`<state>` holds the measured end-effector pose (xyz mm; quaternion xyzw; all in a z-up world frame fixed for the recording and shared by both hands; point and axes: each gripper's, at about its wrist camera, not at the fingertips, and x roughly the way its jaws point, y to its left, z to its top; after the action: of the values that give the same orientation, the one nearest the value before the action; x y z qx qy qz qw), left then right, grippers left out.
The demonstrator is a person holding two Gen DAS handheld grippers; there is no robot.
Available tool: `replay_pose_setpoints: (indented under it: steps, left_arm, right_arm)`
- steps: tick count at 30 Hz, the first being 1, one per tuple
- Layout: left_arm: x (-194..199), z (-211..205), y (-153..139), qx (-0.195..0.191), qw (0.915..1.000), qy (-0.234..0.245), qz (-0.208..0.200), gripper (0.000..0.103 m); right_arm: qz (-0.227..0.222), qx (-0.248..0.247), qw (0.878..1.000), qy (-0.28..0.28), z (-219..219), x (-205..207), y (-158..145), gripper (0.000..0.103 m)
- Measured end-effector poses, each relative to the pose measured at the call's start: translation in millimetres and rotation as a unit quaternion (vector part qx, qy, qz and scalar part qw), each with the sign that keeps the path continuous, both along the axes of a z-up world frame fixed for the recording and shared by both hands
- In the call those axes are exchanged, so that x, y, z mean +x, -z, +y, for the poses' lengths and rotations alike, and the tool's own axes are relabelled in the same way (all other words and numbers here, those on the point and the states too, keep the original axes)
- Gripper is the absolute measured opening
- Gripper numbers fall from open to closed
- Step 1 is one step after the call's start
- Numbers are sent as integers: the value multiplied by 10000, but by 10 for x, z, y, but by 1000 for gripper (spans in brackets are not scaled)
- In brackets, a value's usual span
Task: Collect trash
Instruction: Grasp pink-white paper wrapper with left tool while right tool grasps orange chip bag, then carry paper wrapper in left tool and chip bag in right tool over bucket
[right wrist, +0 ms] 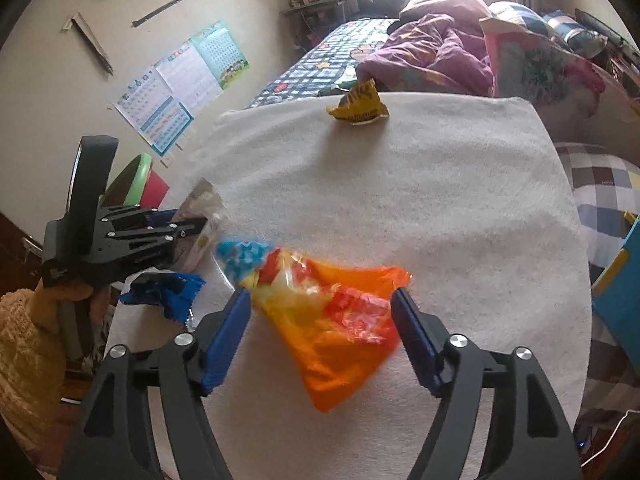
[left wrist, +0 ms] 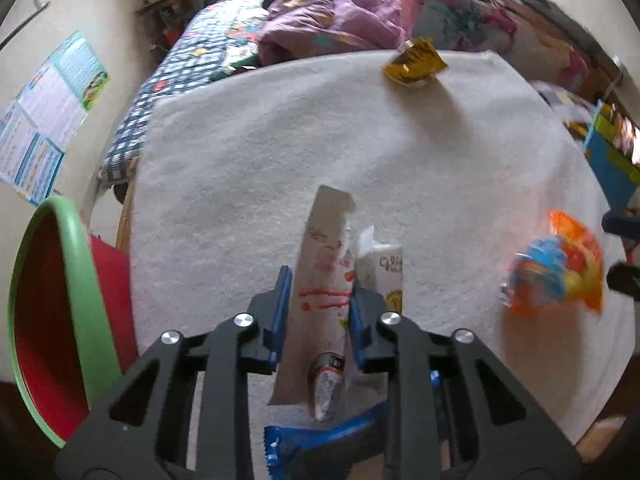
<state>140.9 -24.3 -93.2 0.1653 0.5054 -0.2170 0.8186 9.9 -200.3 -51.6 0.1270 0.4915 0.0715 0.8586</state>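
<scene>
My left gripper [left wrist: 318,292] is shut on a white wrapper [left wrist: 320,276] with red print and holds it above the white towel [left wrist: 260,160]. It also shows at the left of the right wrist view [right wrist: 196,228]. A blue wrapper [left wrist: 316,436] lies under it, also seen in the right wrist view [right wrist: 164,292]. My right gripper [right wrist: 322,312] is open, its jaws on either side of an orange snack bag [right wrist: 340,324], which shows at the right of the left wrist view [left wrist: 560,268]. A yellow wrapper [left wrist: 414,62] lies at the towel's far edge [right wrist: 358,106].
A red bin with a green rim [left wrist: 76,280] stands left of the towel, also in the right wrist view [right wrist: 140,176]. A bed with quilts [right wrist: 400,52] lies beyond. A blue box [right wrist: 616,280] stands at the right. Posters [right wrist: 180,80] hang on the wall.
</scene>
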Motion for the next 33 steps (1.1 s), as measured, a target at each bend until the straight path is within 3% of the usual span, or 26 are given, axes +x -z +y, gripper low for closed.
replay_pose_setpoints:
  steps: [9,16,19,20,25,26,33]
  left_arm:
    - [-78,201,-417,-505,9959,-516,-551,24]
    - [-330,277,-587,-791,9925,-570,-743,24]
    - [-395,364,-616,-891,9903,-738,-763,24]
    - [-432,405,-618,-897,9895,-825,-775,24]
    - [-498,532,-583,-936,9873,-1058,-729,24]
    - [-500,565,-576,-956,9866,-1111,-719,24]
    - [-521,683,-566,-1040,9839,-1262,-716,24]
  right_arm:
    - [84,-546,9967,-590,164,55,32,89]
    - [303,-1122,9864,-1164,381,140,238,89]
    - [349,-1094,9858,-1223,421,124,297,82]
    - [378,-1060,9861,-1225,429,121,315,72]
    - [284,-975,9889,-1081,446,100,251,54]
    - [236,-944,9899,-1030,439,96,216,35]
    - [-72,-660,9951,-733,441,101,-31,32]
